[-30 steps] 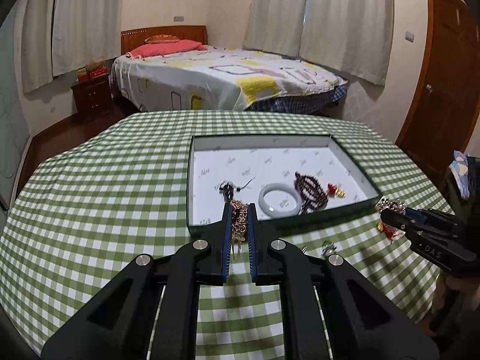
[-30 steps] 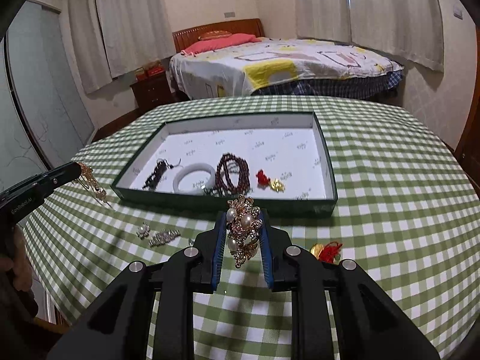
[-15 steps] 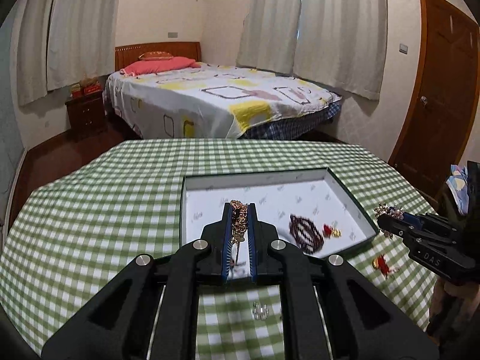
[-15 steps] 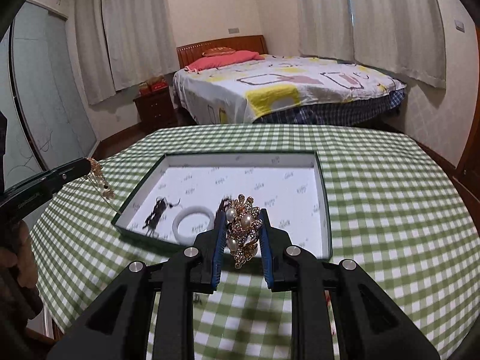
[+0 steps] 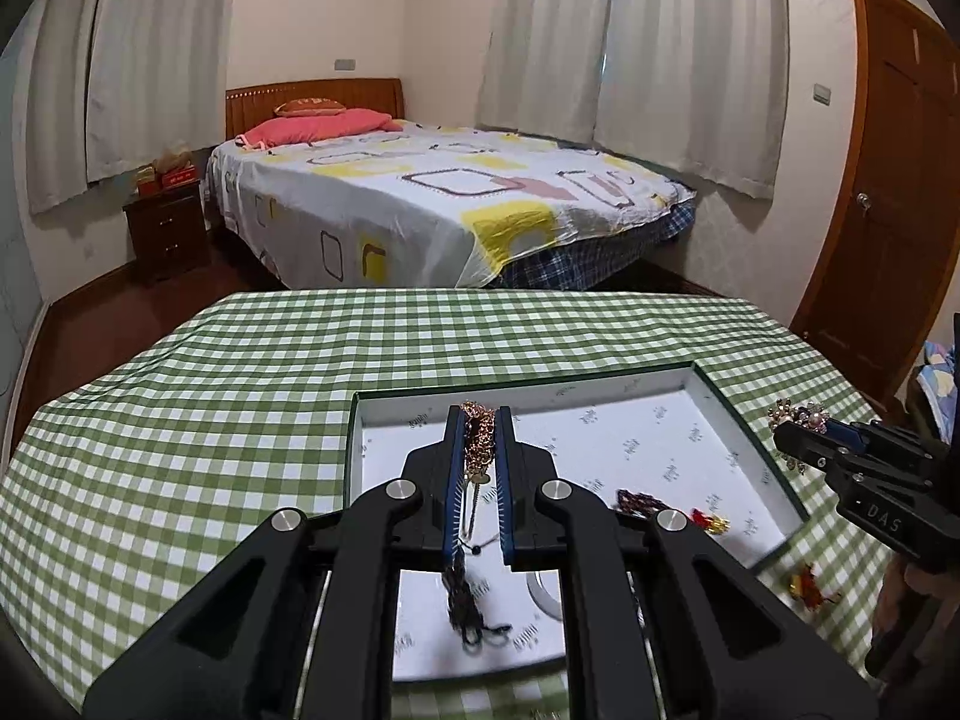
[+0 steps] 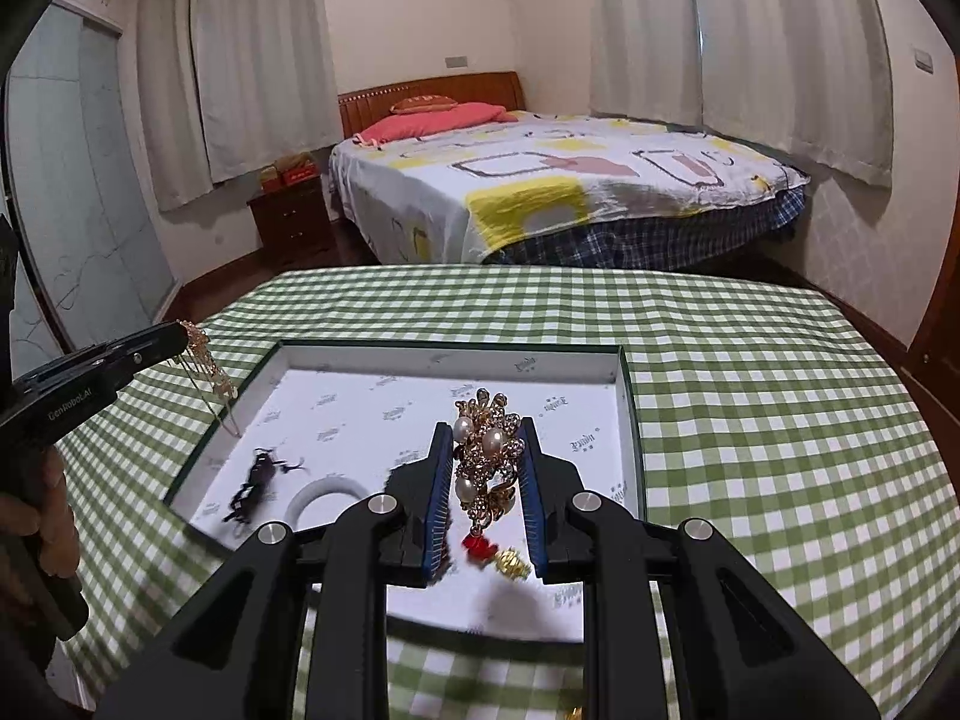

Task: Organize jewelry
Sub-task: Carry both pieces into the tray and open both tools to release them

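A shallow white tray with a dark green rim [image 5: 600, 387] [image 6: 627, 420] lies on the green checked tablecloth. My left gripper [image 5: 478, 420] is shut on a gold chain necklace [image 5: 478, 444] and holds it above the tray's left part; the chain also shows hanging in the right wrist view [image 6: 207, 366]. My right gripper [image 6: 485, 426] is shut on a gold pearl brooch [image 6: 486, 456] above the tray's near right part. In the tray lie a black cord piece [image 6: 255, 483], a white bangle [image 6: 327, 495], dark red beads [image 5: 642, 501] and a red and gold charm [image 6: 495, 555].
A red and gold charm [image 5: 810, 582] lies on the cloth to the right of the tray. A bed [image 5: 444, 204] stands beyond the table, a nightstand [image 5: 165, 228] to its left, a brown door [image 5: 888, 180] at right.
Both grippers have moved forward and up over the tray with their jewelry still held. The small pieces on the cloth in front of the tray have dropped out of view.
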A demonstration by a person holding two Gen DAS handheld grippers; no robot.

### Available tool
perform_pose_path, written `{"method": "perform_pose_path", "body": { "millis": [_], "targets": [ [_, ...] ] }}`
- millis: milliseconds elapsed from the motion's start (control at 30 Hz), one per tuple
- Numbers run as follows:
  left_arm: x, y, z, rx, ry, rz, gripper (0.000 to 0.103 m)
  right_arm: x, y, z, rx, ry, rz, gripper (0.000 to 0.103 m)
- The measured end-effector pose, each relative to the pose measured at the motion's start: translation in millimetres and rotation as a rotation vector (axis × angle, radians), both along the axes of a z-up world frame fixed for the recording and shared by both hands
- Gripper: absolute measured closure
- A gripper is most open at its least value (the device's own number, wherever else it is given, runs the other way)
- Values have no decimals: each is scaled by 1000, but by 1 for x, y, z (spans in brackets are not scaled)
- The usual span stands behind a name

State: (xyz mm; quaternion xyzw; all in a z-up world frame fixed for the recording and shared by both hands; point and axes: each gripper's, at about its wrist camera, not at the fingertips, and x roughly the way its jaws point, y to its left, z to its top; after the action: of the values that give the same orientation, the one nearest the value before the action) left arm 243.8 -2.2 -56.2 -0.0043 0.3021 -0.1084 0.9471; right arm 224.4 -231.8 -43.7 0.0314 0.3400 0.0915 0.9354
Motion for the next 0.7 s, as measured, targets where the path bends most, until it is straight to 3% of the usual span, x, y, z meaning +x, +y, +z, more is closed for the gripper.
{"method": "perform_pose_path", "body": {
  "millis": [367, 700],
  "targets": [
    [52, 2, -52, 35, 103, 22, 93, 38, 0, -51, -28, 122, -5, 81],
    [70, 12, -81, 52, 200, 45, 93, 50, -4, -72, -39, 188, -13, 81]
  ]
}}
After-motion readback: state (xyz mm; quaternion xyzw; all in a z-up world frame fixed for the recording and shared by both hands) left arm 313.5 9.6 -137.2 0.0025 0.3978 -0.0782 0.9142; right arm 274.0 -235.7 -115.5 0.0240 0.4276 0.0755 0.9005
